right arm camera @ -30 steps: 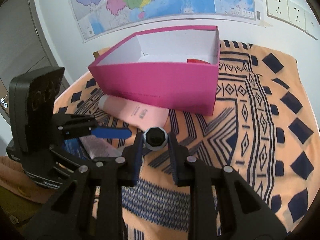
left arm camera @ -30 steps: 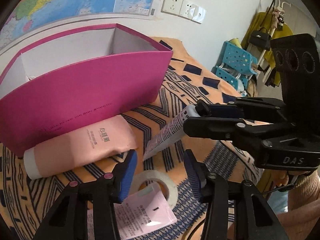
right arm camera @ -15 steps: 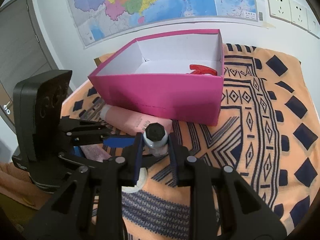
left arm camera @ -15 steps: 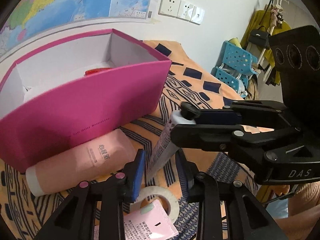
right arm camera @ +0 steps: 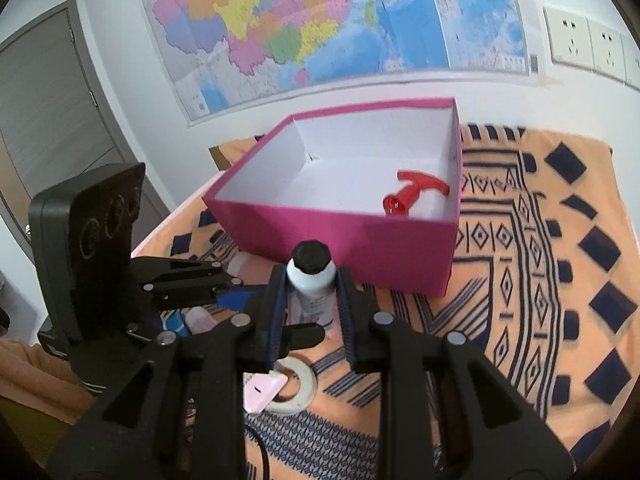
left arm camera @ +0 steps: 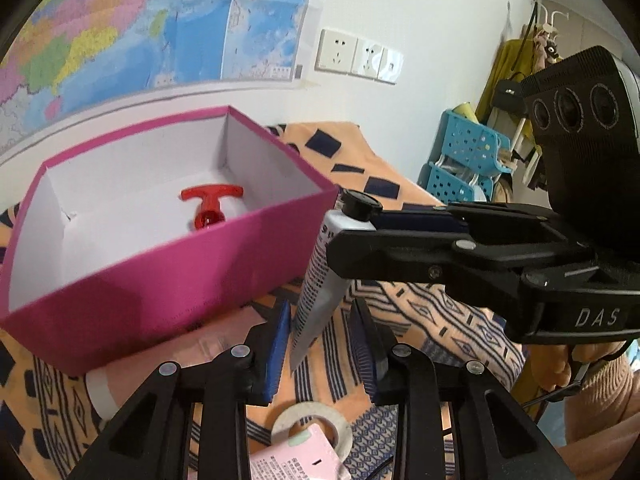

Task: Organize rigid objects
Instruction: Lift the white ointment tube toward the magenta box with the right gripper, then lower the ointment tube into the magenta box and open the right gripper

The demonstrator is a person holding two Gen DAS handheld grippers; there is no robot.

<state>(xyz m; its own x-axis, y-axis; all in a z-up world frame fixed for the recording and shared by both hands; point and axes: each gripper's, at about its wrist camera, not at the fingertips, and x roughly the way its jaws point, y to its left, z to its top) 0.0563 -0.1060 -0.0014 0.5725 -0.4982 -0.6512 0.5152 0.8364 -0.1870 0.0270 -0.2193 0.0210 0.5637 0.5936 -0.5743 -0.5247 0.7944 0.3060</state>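
White tube [right arm camera: 313, 289] with a black cap, pinched between the fingers of the right gripper [right arm camera: 311, 300] and held above the patterned table [right arm camera: 540, 300], just in front of the pink box [right arm camera: 340, 236]. Inside the box lies a red handle-shaped piece [right arm camera: 412, 194]. The left gripper [left arm camera: 320, 344] has its fingers spread around the tube's lower end without touching. A pink tube [left arm camera: 224, 344] lies against the box's front wall; a tape roll [right arm camera: 298, 388] and pink packet [right arm camera: 262, 390] lie nearer than the box.

Bright even light; fisheye edge distortion, slight blur.
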